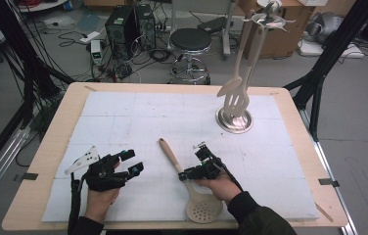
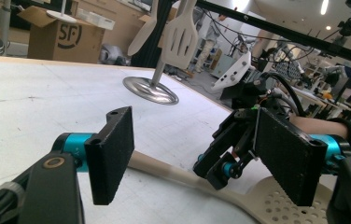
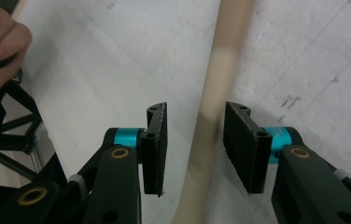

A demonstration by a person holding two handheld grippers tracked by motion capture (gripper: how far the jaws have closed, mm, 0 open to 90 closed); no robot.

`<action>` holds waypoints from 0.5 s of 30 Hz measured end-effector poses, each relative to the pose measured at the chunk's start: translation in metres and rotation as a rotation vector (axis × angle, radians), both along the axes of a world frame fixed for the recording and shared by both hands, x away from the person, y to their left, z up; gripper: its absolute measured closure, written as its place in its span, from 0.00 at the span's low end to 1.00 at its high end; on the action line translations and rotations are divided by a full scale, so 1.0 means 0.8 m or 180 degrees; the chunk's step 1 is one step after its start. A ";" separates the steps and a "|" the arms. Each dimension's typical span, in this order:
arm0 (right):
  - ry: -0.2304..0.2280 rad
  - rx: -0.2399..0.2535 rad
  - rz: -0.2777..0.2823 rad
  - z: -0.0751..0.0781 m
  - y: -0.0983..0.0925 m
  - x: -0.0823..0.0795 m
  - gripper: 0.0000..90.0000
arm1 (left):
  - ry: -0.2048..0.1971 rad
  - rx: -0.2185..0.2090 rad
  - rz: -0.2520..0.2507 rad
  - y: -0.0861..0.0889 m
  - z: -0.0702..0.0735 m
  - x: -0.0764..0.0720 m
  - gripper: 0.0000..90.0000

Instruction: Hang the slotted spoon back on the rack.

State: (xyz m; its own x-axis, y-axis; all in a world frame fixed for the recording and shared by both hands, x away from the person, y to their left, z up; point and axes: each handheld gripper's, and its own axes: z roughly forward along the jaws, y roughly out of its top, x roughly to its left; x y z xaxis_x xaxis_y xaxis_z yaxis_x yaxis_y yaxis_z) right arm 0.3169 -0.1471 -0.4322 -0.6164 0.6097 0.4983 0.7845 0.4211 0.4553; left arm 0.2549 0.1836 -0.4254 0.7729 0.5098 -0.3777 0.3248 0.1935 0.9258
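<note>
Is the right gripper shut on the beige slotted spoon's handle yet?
Not yet, open: the right gripper straddles the beige slotted spoon's handle lying on the white table mat, gaps visible beside both pads.

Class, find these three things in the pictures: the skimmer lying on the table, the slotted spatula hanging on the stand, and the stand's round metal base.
skimmer (image 1: 173, 156): high view, middle of its handle.
slotted spatula (image 2: 181, 35): left gripper view, its slotted blade.
round metal base (image 1: 234, 124): high view, front rim of the disc.

The skimmer spoon (image 3: 211, 107) runs off the right gripper view's top and bottom edges, its bowl unseen.
</note>
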 end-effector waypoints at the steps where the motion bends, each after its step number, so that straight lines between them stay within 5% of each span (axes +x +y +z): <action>1: 0.0019 -0.0030 0.0015 0.000 0.003 0.000 0.66 | -0.0005 -0.0008 0.0004 0.000 0.000 0.000 0.33; 15: -0.0020 -0.0424 -0.0032 0.001 0.023 -0.002 0.70 | -0.0017 -0.0003 -0.0022 -0.003 0.004 -0.002 0.33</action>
